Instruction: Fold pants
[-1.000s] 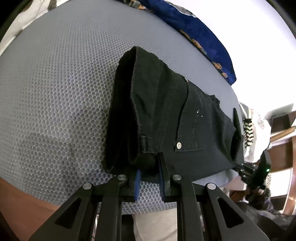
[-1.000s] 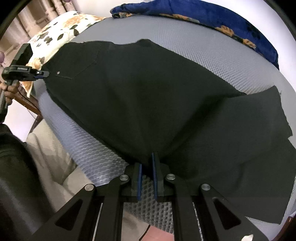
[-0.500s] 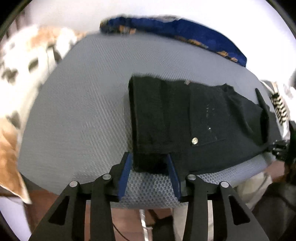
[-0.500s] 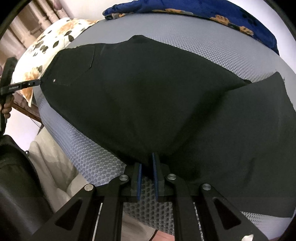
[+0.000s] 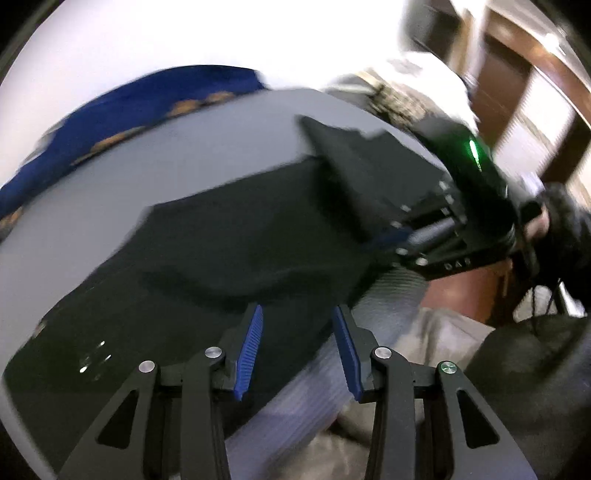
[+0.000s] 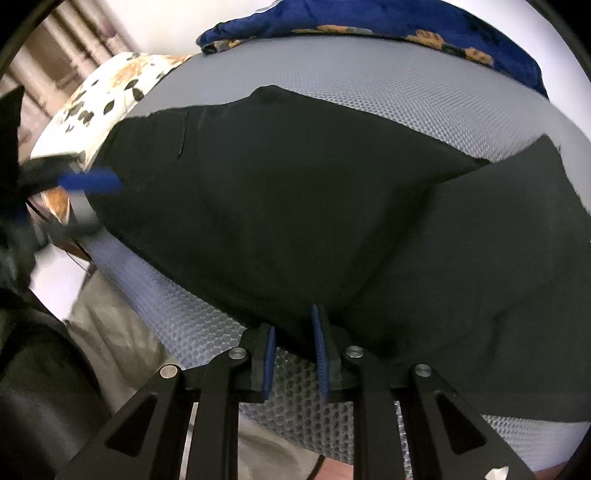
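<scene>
Since a second earlier, my left hand-held gripper (image 5: 297,350) had let go of the waistband corner and swung along the near edge of the pants (image 5: 229,251); its blue pads stood apart with nothing pinched between them, hovering over the black cloth at the lower middle of the left wrist view, which was blurred. My right hand-held gripper (image 6: 293,354) had barely shifted, and its jaws were opening: the fold of cloth it had been clamping now lay just ahead of the pad tips, at the lower middle of its own view, no longer squeezed as far as I could tell.

The pants (image 6: 314,206) lay spread flat across the grey mesh mattress (image 6: 424,96), one leg crossing over toward the right of the frame, the waist end toward the left where my other gripper showed, blurred, at the edge. A blue patterned blanket (image 6: 369,26) sat along the top, well apart from them, with a flowered pillow (image 6: 99,96) at the upper left.

I judged the cloth soft and limp, moderately heavy like denim, not slippery against the mesh and in no way fragile. It would sag and drag if lifted from one point. The firmest holds looked like the thick seamed edges: the waistband and the leg hems, taken at two corners at once so the fold would come over evenly.
</scene>
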`<state>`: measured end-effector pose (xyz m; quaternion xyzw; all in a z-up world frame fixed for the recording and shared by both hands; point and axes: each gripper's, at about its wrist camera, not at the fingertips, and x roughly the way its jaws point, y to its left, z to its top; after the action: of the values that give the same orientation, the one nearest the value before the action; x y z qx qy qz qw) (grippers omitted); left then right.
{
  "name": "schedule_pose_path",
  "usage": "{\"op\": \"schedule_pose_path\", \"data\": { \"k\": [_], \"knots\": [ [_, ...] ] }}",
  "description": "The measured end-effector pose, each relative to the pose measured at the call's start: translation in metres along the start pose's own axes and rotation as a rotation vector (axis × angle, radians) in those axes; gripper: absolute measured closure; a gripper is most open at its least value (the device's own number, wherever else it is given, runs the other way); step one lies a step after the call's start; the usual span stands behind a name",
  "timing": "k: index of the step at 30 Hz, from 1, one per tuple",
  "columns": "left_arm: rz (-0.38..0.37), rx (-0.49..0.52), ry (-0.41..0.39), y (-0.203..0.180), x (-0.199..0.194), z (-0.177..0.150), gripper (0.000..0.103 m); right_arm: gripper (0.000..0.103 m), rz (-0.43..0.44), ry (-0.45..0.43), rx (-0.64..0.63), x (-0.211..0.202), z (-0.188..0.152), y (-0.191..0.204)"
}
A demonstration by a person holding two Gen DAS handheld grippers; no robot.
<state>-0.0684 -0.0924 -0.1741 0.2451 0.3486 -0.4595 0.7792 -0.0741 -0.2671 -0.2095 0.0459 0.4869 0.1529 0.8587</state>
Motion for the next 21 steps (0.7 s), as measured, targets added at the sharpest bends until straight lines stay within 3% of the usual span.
{"op": "schedule_pose_path", "data": {
  "k": [9, 11, 13, 16, 19, 21],
  "knots": [
    [0.014, 0.1, 0.034, -0.037, 0.051, 0.029, 0.063, 0.084, 0.041, -0.033, 0.008, -0.008, 0.002, -0.003],
    [0.032, 0.124, 0.052, -0.042, 0.061, 0.032, 0.069, 0.084, 0.035, -0.035, 0.007, -0.008, 0.002, -0.004],
    [0.047, 0.141, 0.067, -0.047, 0.081, 0.037, 0.084, 0.083, 0.016, -0.032, 0.0, -0.007, 0.003, -0.005],
    [0.065, 0.129, 0.09, -0.042, 0.098, 0.04, 0.095, 0.075, 0.044, -0.032, 0.007, -0.017, 0.001, -0.012],
    [0.042, 0.085, 0.084, -0.038, 0.098, 0.039, 0.096, 0.058, 0.06, -0.11, 0.039, -0.043, -0.002, -0.032],
    [0.031, 0.068, 0.079, -0.036, 0.096, 0.038, 0.096, 0.057, 0.061, -0.167, 0.132, -0.06, -0.003, -0.066]
  ]
}}
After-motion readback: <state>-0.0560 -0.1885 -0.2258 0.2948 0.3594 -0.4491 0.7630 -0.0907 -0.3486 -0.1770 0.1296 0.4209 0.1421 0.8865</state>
